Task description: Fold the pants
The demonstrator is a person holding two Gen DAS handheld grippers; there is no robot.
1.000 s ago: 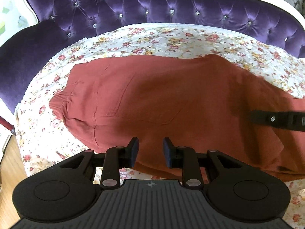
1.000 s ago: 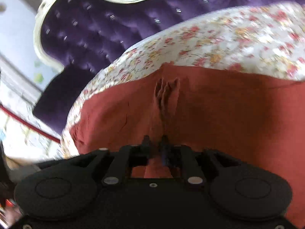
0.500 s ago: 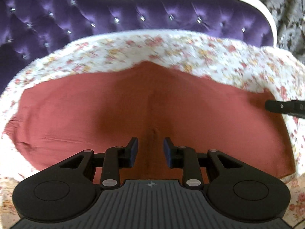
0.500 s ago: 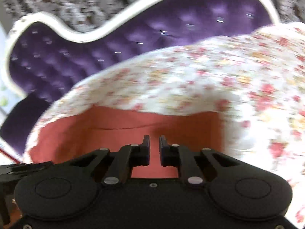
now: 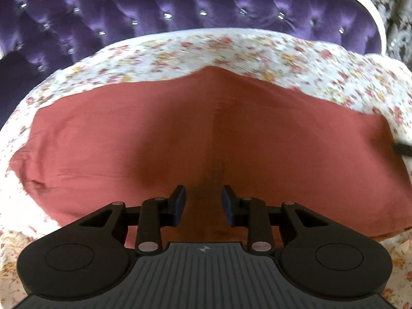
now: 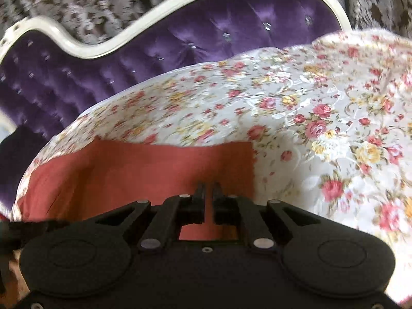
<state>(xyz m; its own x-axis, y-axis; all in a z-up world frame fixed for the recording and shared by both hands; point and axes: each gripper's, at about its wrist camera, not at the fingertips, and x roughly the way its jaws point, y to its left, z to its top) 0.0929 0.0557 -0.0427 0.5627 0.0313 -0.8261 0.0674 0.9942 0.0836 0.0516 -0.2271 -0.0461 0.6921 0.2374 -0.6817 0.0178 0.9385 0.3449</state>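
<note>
The rust-red pants [image 5: 206, 134] lie flat across the floral bed cover, spread left to right. My left gripper [image 5: 203, 200] is open and empty, just above the near middle of the pants. In the right wrist view the pants [image 6: 144, 170] fill the lower left, with their right edge near the centre. My right gripper [image 6: 208, 193] hovers over that right end with its fingers nearly together, a thin gap between them and nothing in it. A tip of the right gripper shows at the right edge of the left wrist view [image 5: 403, 149].
The floral cover [image 6: 322, 118] spreads beyond the pants on all sides, widest to the right. A purple tufted headboard [image 5: 180, 13] with a white frame [image 6: 85, 49] rises behind the bed. The left gripper's body shows at the lower left [image 6: 23, 228].
My right gripper let go of the bunched pants fabric and swung right to the pants' right end. My left gripper moved right along the pants to their middle, still open.
</note>
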